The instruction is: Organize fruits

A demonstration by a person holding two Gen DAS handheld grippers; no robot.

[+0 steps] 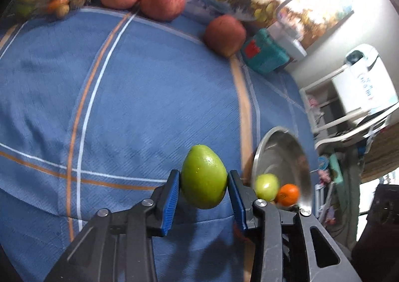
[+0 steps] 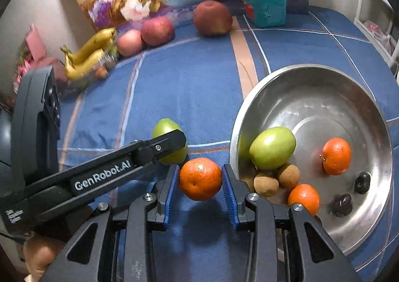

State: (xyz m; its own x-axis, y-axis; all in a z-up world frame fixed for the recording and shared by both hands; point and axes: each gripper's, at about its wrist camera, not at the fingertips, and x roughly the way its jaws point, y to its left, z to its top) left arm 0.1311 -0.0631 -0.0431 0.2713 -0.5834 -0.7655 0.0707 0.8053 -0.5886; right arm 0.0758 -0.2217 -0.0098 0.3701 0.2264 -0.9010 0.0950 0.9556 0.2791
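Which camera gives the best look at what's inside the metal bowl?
The right wrist view. It shows nearly the whole metal bowl with a green fruit, two oranges, two brown fruits and two dark ones inside. The left wrist view catches the metal bowl edge-on, showing only a green fruit and one orange.

I count three oranges: one (image 2: 200, 178) near me outside the bowl (image 2: 311, 75), two inside it (image 2: 336, 156) (image 2: 304, 198). Two green fruits: one (image 2: 272, 147) in the bowl, one (image 2: 164, 127) left of it on the blue cloth (image 2: 187, 82). Three red apples line the far edge (image 2: 213, 19) (image 2: 157, 30) (image 2: 129, 42). One bunch of bananas (image 2: 87, 57) sits far left; I cannot count its fingers. In the bowl I also see two brown fruits (image 2: 265, 184) (image 2: 288, 175) and two small dark ones (image 2: 362, 182) (image 2: 343, 204). One steel bowl, one teal box (image 2: 266, 7) at the far side, and two sets of tongs: mine on the left (image 1: 203, 182), mine on the right (image 2: 200, 182).
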